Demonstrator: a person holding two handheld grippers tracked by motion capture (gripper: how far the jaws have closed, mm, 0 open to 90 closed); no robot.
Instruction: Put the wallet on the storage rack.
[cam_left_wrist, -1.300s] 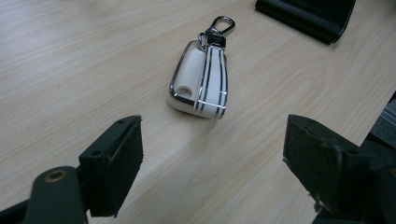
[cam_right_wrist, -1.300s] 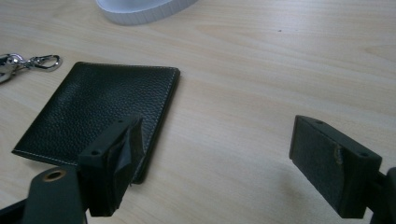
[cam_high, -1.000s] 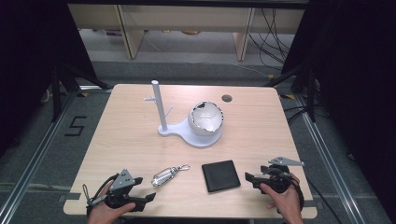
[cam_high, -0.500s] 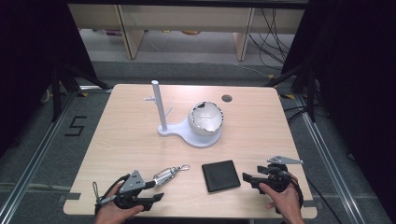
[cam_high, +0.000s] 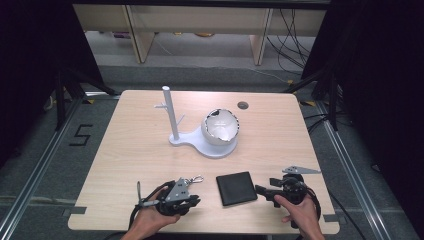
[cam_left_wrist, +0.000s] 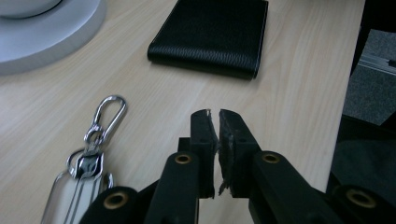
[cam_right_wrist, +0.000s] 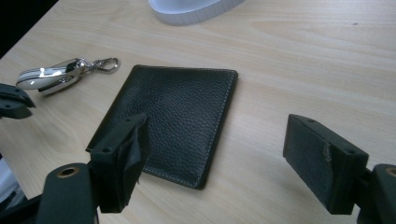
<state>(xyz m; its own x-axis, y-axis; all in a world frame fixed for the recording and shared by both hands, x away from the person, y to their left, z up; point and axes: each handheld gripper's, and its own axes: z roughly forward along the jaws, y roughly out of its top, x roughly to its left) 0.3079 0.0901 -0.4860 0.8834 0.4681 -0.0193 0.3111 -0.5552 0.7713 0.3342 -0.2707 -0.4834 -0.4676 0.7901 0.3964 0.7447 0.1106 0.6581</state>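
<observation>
The wallet (cam_right_wrist: 173, 121) lies flat on the worktop (cam_high: 130, 150) at 12 o'clock from the right gripper (cam_right_wrist: 224, 163), fingers wide apart, empty. Left gripper (cam_left_wrist: 214, 154) pinched closed, empty, key fob (cam_left_wrist: 84, 168) at its 9 o'clock. A shallow grab could skid the wallet away.

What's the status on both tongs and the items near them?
Left tongs shut, empty, beside key fob. Right tongs open, low over wallet, not gripping. Nothing in the way.
</observation>
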